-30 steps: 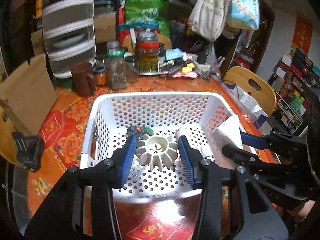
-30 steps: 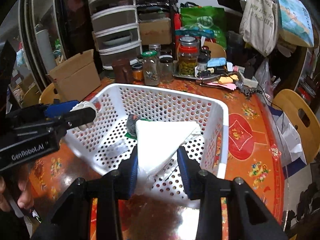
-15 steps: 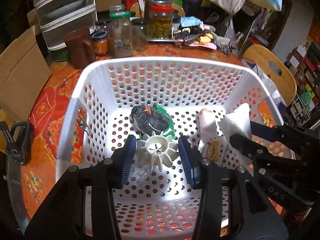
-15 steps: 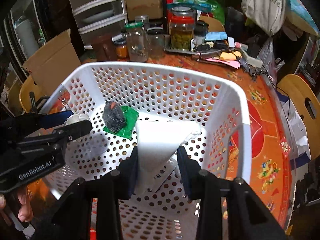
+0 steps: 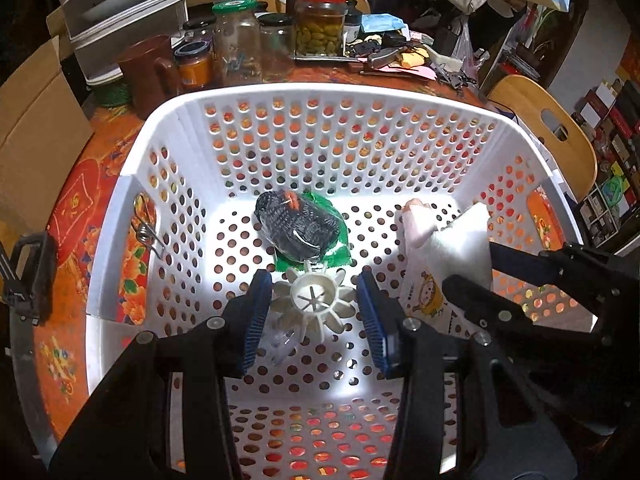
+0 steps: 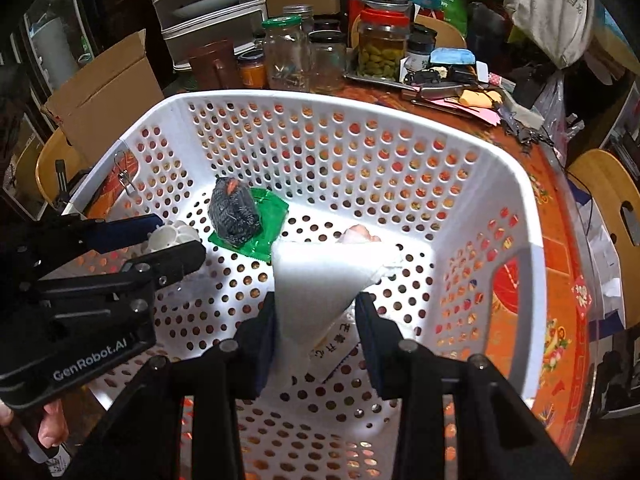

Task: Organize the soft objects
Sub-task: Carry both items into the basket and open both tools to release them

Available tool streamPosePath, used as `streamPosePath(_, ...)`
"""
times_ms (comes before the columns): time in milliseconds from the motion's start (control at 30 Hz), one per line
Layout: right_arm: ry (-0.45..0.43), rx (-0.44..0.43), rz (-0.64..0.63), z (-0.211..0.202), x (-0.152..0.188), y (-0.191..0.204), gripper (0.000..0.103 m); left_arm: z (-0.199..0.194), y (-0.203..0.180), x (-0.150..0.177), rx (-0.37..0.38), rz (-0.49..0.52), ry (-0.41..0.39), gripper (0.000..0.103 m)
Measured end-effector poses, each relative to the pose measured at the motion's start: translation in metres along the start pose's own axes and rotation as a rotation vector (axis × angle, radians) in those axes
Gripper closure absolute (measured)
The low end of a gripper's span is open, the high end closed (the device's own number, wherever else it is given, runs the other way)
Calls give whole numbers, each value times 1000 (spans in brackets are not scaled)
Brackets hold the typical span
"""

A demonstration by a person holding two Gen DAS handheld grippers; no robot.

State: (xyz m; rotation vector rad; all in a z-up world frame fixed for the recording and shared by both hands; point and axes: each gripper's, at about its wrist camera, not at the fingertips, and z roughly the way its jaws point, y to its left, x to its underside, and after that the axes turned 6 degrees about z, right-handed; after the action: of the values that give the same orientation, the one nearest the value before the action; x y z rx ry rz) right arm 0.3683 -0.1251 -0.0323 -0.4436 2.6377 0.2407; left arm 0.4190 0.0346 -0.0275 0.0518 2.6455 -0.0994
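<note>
Right hand-held gripper [image 6: 316, 320], jaws just been opening, white tissue pack [image 6: 320, 280] between them w/ long axis pointing away, over laundry basket [image 6: 532, 216] floor; left hand-held gripper [image 5: 314, 304] clamps ribbed white plastic piece [image 5: 314, 300].

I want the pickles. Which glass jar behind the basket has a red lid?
The tall jar of green pickles wears the red lid; the clear jar left of it has a green lid, the others dark lids.

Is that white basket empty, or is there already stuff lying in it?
Not empty: the white basket holds a black mesh bundle on a green packet.
</note>
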Motion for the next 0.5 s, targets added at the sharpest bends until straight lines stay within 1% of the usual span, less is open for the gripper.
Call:
streamPosePath(33, -8, -8, -1, -1, 1, 0, 61, 0, 1, 0, 5, -1, 0, 61)
streamPosePath(67, -18, -13, -3, -3, 1, 1, 54, 0, 2, 1, 10, -2, -2, 61)
streamPosePath(133, -32, -23, -3, -6, 2, 1, 35, -1, 5, 1, 18, -9, -10, 61)
streamPosePath(200, -37, -20, -4, -8, 3, 1, 30, -2, 6, 1, 20, -17, -13, 58)
streamPosePath(233, -38, -25, -4, -9, 4, 1, 30, -3, 6, 1, 20, -15, -16, 57)
streamPosePath(333, -49, -38, -4, -14, 7, 2, 29, -8, 5, 2, 19, -9, -34, 49)
streamPosePath(367, -54, -40, -6, -16, 8, 2, 29, -11, 5, 2, 26, -9, -40, 42)
streamPosePath(400, -63, -38, -7, -19, 10, 3, 26, -13, 5, 3, 29, -10, -46, 38)
streamPosePath(433, -76, -34, -11, -23, 12, 4, 19, -17, 5, 4, 28, -7, -57, 37)
streamPosePath(500, -101, -40, -28, -32, 17, 8, 14, -27, 6, 6, 27, -3, -85, 33)
